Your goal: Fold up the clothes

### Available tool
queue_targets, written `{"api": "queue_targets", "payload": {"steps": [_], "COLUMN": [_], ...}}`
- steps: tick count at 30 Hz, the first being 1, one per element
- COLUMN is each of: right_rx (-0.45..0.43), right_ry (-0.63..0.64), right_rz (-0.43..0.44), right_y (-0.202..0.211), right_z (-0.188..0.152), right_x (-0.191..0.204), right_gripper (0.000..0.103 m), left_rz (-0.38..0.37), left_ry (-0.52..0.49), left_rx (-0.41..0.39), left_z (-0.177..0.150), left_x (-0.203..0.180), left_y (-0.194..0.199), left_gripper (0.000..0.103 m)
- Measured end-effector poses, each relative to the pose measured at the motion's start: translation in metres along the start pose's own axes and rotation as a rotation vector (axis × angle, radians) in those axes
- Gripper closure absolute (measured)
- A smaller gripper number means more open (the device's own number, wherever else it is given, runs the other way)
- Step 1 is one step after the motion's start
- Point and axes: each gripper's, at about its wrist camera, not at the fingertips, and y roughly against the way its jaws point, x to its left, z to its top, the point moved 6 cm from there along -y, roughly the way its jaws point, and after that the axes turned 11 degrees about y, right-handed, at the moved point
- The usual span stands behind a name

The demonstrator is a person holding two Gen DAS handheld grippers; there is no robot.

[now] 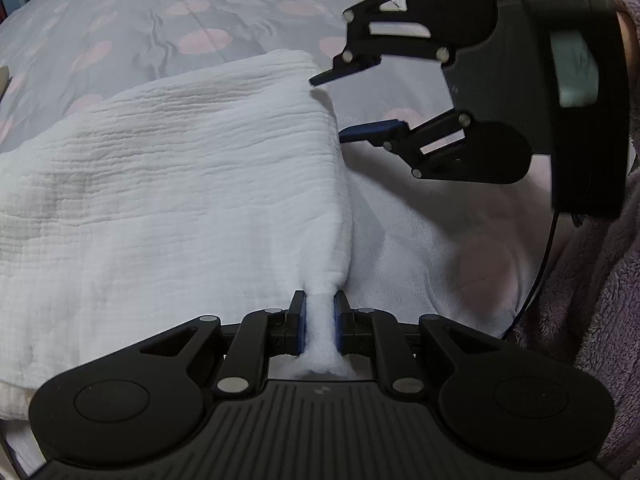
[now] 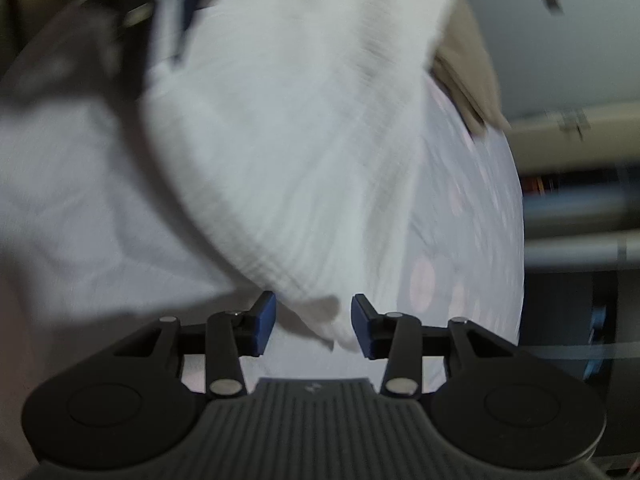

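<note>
White cloth (image 1: 180, 184) lies folded on the bed (image 1: 160, 20). Your left gripper (image 1: 320, 324) is clamped on a bunched corner of it. Your right gripper (image 2: 314, 326) stands partly open just beside the cloth's far corner, its pads not pressing on it.

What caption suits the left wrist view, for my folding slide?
Left gripper pinches the white cloth on the bed; right gripper hovers open beside its edge.
</note>
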Motion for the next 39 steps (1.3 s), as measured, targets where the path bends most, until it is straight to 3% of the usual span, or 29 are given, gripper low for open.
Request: {"api": "queue_targets", "payload": {"steps": [7, 14, 18, 21, 30, 36, 39], "right_rx": [-0.011, -0.021, -0.013, -0.012, -0.007, -0.026, -0.032], "right_ry": [0.171, 0.171, 0.108, 0.053, -0.155, -0.3, -0.357], "right_rz": [-0.049, -0.062, -0.063, -0.059, -0.152, -0.265, -0.325], "right_y": [-0.018, -0.039, -0.046, -0.047, -0.019, 0.035, 0.067], "right_z": [-0.001, 0.001, 0.002, 0.004, 0.001, -0.001, -0.003], "right_x": [0.011, 0.009, 0.003, -0.004, -0.048, -0.089, -0.108], "right_gripper": [0.058, 0.063, 0.083, 0.089, 0.091, 0.092, 0.092], "left_rz": [-0.005, -0.018, -0.027, -0.035, -0.048, -0.082, -0.052], "left_ry": [0.01, 0.023, 0.025, 0.033, 0.048, 0.035, -0.024], "left_rx": [0.002, -0.008, -0.028, -0.058, -0.246, -0.351, -0.406], "left_z": [0.0, -0.002, -0.001, 0.001, 0.013, 0.023, 0.03], "left_x": [0.002, 0.002, 0.002, 0.004, 0.014, 0.019, 0.018], "left_y": [0.0, 0.006, 0.014, 0.023, 0.093, 0.162, 0.203], "left_gripper": [0.092, 0.092, 0.092, 0.093, 0.094, 0.094, 0.094]}}
